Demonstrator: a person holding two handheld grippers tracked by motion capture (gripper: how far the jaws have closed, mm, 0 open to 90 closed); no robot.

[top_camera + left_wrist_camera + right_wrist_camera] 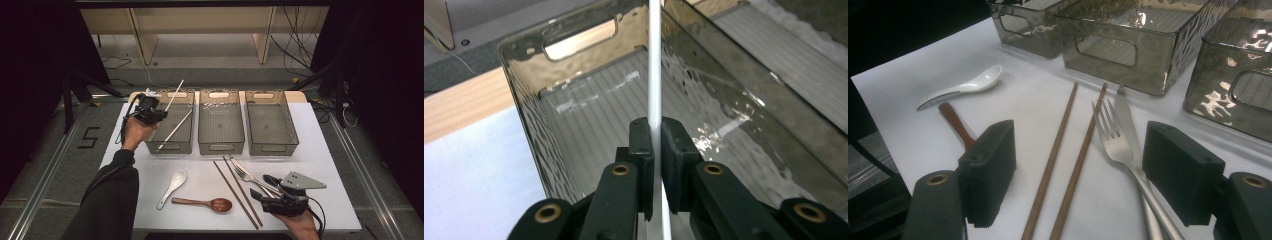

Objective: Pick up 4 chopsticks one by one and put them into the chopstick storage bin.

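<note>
Quick count of what's on the table. Three smoky see-through plastic bins with cut-out handles sit in a row: left one (172, 142), middle one (221, 145), right one (272, 145). White chopsticks: two, one thin white stick (654, 75) pinched up over the left bin and another white stick (176, 129) lying inside it. Brown wooden chopsticks: two, a pair (235, 190) lying side by side on the white tabletop. Spoons: two, one white ceramic soup spoon (172, 187) and one reddish-brown wooden spoon (205, 203). One silver metal fork (1115, 140) and one silver metal knife (1126, 117) beside it.
</note>
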